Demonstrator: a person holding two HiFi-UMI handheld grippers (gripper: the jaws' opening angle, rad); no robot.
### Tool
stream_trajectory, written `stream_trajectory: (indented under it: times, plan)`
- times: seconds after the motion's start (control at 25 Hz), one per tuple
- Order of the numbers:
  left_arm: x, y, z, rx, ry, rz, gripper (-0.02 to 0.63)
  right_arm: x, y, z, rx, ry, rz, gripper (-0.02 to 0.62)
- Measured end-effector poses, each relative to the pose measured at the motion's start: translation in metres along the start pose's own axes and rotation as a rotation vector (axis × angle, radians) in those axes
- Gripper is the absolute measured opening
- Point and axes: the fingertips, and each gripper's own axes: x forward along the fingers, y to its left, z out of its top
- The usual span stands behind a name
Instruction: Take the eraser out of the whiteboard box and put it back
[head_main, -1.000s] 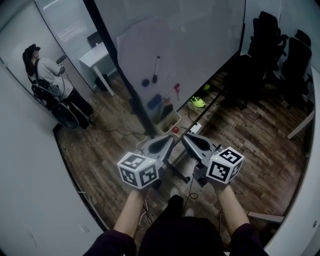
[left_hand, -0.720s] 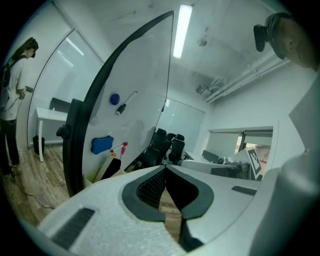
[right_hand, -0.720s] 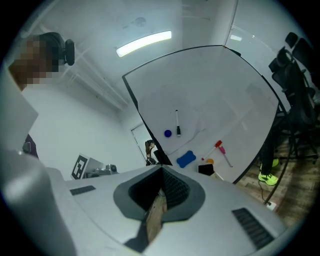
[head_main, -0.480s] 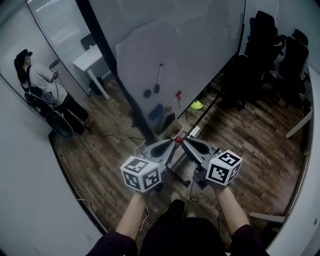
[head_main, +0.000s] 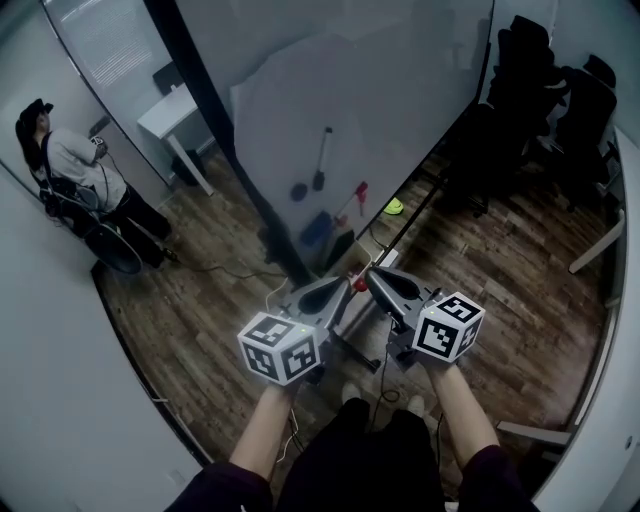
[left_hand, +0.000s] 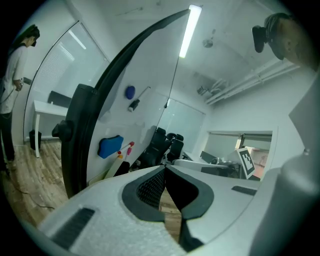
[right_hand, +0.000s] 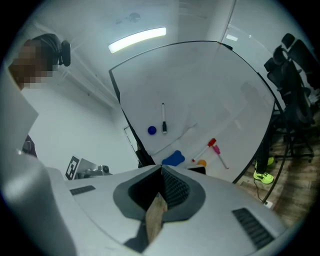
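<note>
Both grippers have pushed forward toward the whiteboard (head_main: 380, 90) over the last second. The small red round thing (head_main: 357, 284) on the floor lay clear beyond their tips before and now shows right between the 2 noses. The person (head_main: 70, 165) at the far left sits closer to the picture's edge than before.

The left gripper (head_main: 342, 279) is pressed together, its 2 dark pads meeting at the tip with nothing between them, as the left gripper view shows. The right gripper (head_main: 371, 272) is likewise pressed together and empty. Only wood floor (head_main: 500, 270) shows through the gap behind its pads. The 2 are held side by side, their tips near each other and pointing at the foot of the board.

The blue eraser (head_main: 313, 228) sits low on the face of the whiteboard, apart from both grippers. Just below it is the clear box (head_main: 343, 258), with a dark thing inside that cannot be made out. Whether the eraser's lower edge reaches the box cannot be told.

Above the eraser, a round blue magnet (head_main: 299, 191) and an upright black marker (head_main: 322, 160) hang on the board. A red marker (head_main: 358, 192) lies tilted to the eraser's right. A green shoe (head_main: 395, 206) lies on the floor past the board's foot. Black chairs (head_main: 560, 90) stand at the upper right, and a white desk (head_main: 170, 105) stands near the person.
</note>
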Motion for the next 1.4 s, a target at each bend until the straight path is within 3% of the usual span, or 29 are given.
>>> stream_trajectory:
  times: [0.44, 0.8, 1.4]
  plan:
    - [0.011, 0.015, -0.004, -0.030, -0.022, 0.097, 0.006, 0.011, -0.024, -0.003, 0.024, 0.056, 0.063, 0.005]
    - [0.011, 0.015, -0.007, -0.040, -0.030, 0.134, 0.006, 0.040, -0.052, -0.011, 0.040, 0.092, 0.035, 0.009]
    - [0.004, 0.030, -0.011, -0.063, -0.042, 0.179, 0.006, 0.094, -0.095, -0.025, 0.071, 0.172, -0.061, 0.227]
